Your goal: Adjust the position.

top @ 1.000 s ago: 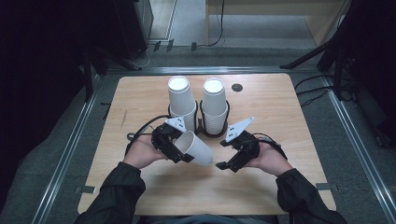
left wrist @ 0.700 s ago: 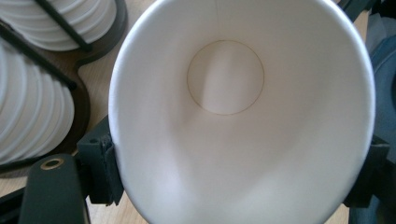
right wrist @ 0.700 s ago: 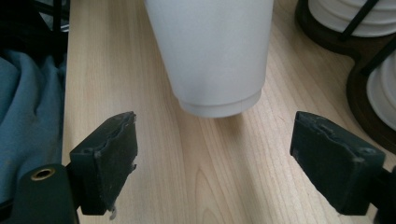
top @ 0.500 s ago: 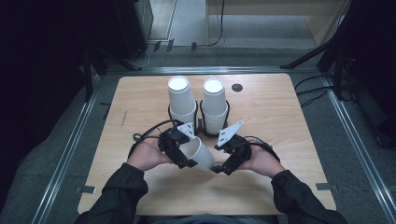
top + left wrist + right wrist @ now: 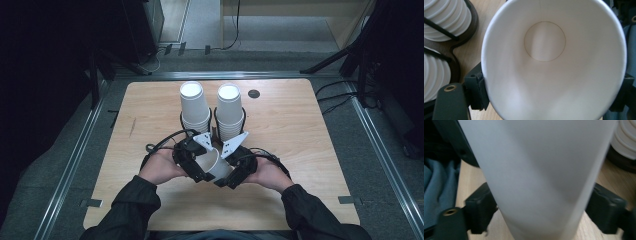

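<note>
A white paper cup lies on its side above the wooden table, between my two grippers. My left gripper is shut on it near the rim. The left gripper view looks straight into the cup, with a black pad pressed against its wall. My right gripper comes from the other side around the cup's narrower end. Its jaws have just been closing, and in the right gripper view both pads touch the cup on either side.
Two tall stacks of upside-down white cups stand in black wire holders just beyond the grippers. A small dark round hole sits in the table behind them. Bare wood lies to the left and right of the hands.
My right hand has moved left and a little down to the cup, and its jaws have come around the cup's narrow end. The left hand and the cup have hardly moved.
</note>
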{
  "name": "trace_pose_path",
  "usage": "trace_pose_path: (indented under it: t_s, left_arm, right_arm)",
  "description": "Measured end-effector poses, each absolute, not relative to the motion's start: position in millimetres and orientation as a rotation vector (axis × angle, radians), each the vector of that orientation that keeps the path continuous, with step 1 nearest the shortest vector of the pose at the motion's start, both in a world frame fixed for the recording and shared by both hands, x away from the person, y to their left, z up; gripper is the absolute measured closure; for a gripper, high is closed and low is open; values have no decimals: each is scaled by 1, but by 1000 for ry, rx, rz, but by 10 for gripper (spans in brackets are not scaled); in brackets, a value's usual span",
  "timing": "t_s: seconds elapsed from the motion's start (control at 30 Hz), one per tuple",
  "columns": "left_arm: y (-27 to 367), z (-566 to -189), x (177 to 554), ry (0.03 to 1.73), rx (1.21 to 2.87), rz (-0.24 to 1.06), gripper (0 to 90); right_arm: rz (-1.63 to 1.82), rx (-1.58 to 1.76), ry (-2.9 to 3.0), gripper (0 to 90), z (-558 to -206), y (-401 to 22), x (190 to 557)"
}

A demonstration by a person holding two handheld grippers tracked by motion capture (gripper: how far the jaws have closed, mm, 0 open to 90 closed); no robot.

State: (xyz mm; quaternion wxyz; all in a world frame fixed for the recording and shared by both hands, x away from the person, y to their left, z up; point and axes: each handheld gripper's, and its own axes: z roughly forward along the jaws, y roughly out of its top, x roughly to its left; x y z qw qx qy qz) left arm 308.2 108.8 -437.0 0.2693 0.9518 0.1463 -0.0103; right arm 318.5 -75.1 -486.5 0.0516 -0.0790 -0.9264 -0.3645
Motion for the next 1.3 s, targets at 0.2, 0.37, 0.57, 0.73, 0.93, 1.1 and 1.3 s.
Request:
trace_pose_path:
  t_s: [0.2,0.37,0.57,0.73,0.93,1.1,1.3]
  left_arm:
    - [110,-436,307,398,2541,-24,119]
    - [112,-434,308,398,2497,-13,67]
    - [116,-432,310,427,2470,-5,0]
    - [122,-432,311,437,2444,-12,0]
    - [130,-430,313,450,2382,-39,0]
    - [135,-435,315,453,2354,-63,0]
    - [143,-443,318,478,2311,-74,0]
  right_arm:
    - [-1123,-217,-2830,226,-484,-76,316]
    - [-1149,-218,-2827,227,-480,-78,316]
    - [-1153,-246,-2831,227,-478,-83,320]
    - [-1164,-288,-2849,226,-473,-93,322]
    - [-1195,-317,-2842,225,-465,-104,324]
    - [-1217,-356,-2837,224,-461,-114,325]
    - [-1225,-377,-2840,224,-458,-122,325]
